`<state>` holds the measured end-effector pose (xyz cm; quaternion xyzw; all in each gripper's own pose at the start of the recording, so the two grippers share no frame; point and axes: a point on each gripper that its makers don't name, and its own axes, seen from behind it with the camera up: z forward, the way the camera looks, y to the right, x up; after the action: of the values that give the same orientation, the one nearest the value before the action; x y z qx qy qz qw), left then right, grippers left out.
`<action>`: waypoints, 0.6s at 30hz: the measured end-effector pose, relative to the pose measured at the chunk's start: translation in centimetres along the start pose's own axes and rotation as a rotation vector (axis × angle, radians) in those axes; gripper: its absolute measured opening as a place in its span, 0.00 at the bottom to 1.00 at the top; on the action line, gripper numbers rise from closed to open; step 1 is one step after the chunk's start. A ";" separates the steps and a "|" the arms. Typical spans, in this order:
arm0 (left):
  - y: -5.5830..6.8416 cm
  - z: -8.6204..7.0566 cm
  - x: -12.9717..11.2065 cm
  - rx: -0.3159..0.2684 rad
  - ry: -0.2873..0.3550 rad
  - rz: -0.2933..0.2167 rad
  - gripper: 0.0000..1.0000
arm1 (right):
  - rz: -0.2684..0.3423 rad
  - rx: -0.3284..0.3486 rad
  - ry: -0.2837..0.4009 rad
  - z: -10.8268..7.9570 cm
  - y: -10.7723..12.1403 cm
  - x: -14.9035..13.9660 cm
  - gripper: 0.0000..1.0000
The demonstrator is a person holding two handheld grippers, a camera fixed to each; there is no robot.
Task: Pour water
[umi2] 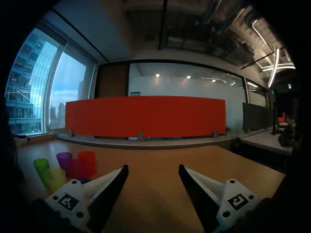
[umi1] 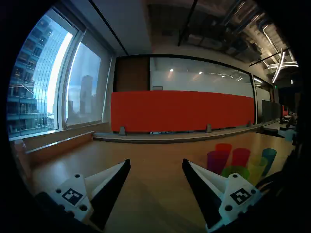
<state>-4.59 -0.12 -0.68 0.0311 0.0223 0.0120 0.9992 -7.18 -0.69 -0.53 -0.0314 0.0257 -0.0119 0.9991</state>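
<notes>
The left tongs (umi1: 156, 161) stand open over the wooden bench (umi1: 155, 194), with bare wood in the wide gap between the fingers and nothing held. In the left gripper view a cluster of coloured plastic cups (umi1: 241, 157) stands upright on the bench to the right, just past the right finger: purple, red, pink, teal, yellow and green, packed close together.

The right tongs (umi2: 153, 167) are also open and hold nothing, over the same bench (umi2: 155, 198). In the right gripper view the cups (umi2: 74, 165) sit to the left, close beside the left finger, the green and yellow ones farthest left.

A long red screen (umi1: 182, 110) runs along the far edge of the bench. Tall windows (umi1: 50, 93) on the left look out on towers.
</notes>
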 end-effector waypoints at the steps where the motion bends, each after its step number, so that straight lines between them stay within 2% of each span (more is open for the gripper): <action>1: 0.0 0.0 0.0 0.000 0.000 0.000 0.99 | 0.000 0.000 0.000 0.0 0.0 0.0 1.00; 18: -0.2 0.1 0.0 0.000 0.000 0.000 0.99 | 0.000 0.000 0.000 -0.1 -0.1 0.0 1.00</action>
<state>-4.57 -0.28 -0.55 0.0310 0.0224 0.0121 0.9992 -7.19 -0.79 -0.58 -0.0314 0.0256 -0.0119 0.9991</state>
